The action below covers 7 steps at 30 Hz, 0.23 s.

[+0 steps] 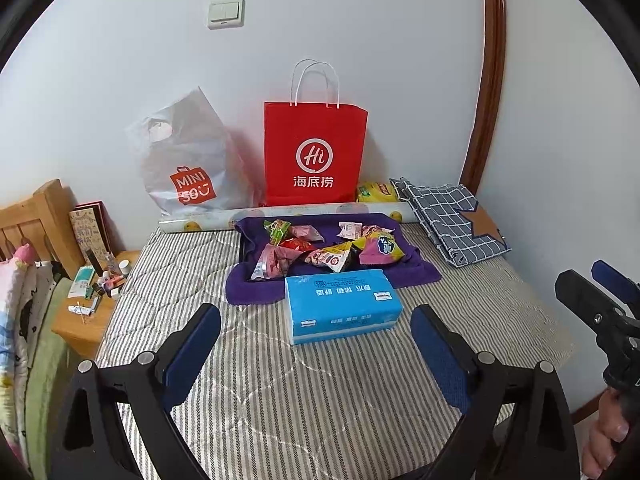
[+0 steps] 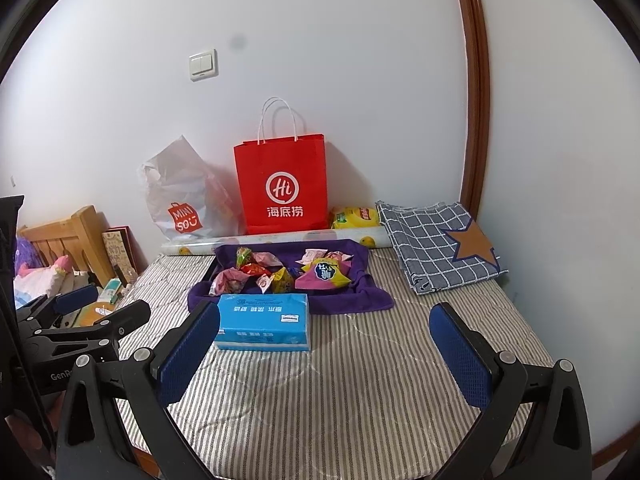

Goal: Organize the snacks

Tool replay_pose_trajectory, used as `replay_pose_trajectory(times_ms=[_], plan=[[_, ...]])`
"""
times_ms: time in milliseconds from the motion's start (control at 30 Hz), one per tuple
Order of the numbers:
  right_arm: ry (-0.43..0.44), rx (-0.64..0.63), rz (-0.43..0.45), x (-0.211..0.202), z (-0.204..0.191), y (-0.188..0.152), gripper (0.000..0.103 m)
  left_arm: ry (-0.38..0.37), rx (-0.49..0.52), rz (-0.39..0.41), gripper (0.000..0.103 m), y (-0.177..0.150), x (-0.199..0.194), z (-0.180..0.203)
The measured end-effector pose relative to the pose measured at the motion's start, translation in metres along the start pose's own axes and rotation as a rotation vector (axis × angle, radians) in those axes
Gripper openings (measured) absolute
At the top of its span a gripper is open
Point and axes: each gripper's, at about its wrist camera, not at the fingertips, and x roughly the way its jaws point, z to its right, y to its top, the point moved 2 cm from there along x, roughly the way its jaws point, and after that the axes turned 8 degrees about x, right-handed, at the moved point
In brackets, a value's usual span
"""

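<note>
Snacks waiting ahead of my spread claws

I am holding the left gripper (image 1: 316,354) and right gripper (image 2: 324,354) wide apart, gripping nothing; the snacks (image 1: 320,250) are lying beyond them, behind the tissue pack (image 1: 344,304), on a purple towel (image 1: 248,288).

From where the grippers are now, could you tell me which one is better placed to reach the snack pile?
Probably left: the left gripper lines up with the snack pile; the right gripper sits off to its right.

Striped mattress (image 1: 320,392) carries tissue pack (image 1: 344,306), purple towel (image 1: 256,288), bags (image 1: 314,156).
</note>
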Motion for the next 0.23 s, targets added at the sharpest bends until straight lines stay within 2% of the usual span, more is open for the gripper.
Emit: replay_pose_trajectory(times_ms=[233], plan=[[0.006, -0.002, -0.005, 0.0020, -0.0008, -0.0019, 0.103, 0.001, 0.018, 0.013, 0.096, 0.0017, 0.0010, 0.0027]])
